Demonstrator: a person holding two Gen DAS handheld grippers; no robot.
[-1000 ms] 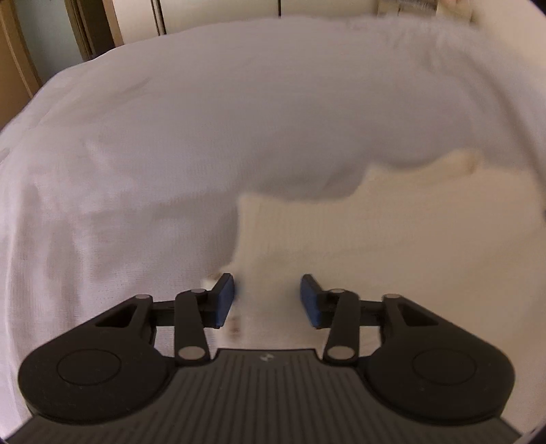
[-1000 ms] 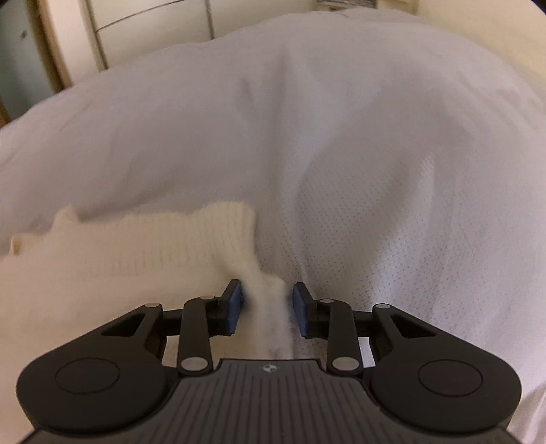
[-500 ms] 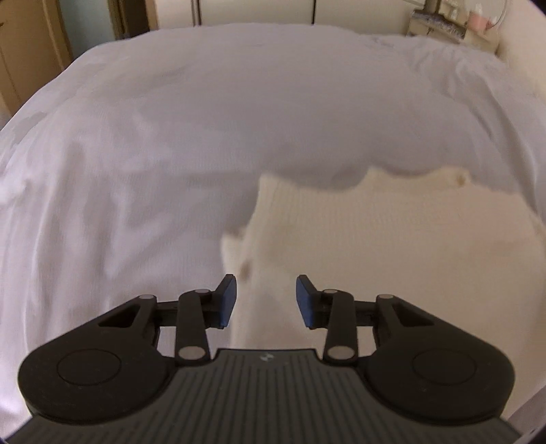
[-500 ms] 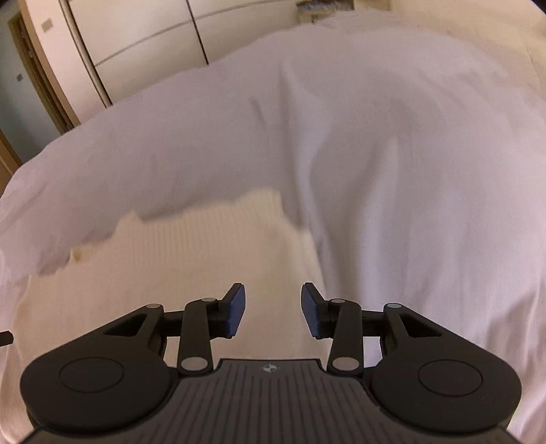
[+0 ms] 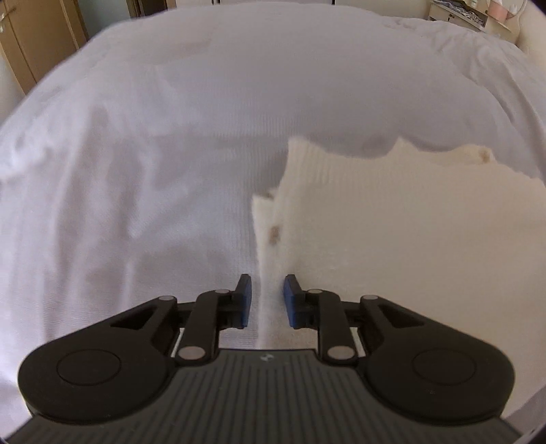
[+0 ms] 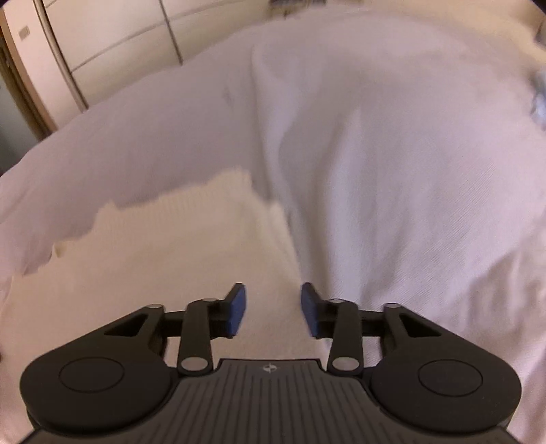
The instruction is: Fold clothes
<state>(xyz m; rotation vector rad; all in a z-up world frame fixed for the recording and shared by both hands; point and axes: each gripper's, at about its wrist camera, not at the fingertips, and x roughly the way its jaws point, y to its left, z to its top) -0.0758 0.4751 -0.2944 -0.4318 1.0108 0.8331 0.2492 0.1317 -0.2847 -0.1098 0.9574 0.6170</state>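
We see a big bed with a wrinkled white sheet [image 5: 239,102]. Behind it stand pale cream cupboard doors [image 6: 112,37]. A brown wooden cupboard [image 5: 37,37] stands at one corner, a small cluttered shelf [image 5: 467,13] at another.

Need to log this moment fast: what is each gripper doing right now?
left gripper: open, jaws just been closing, holding nothing; cream knit garment's edge lies below.
right gripper: open, jaws just been opening, holding nothing, above the garment.

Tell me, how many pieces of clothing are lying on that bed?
1: a cream knitted sweater on the white bed cover, seen from both cameras. More may lie out of view.
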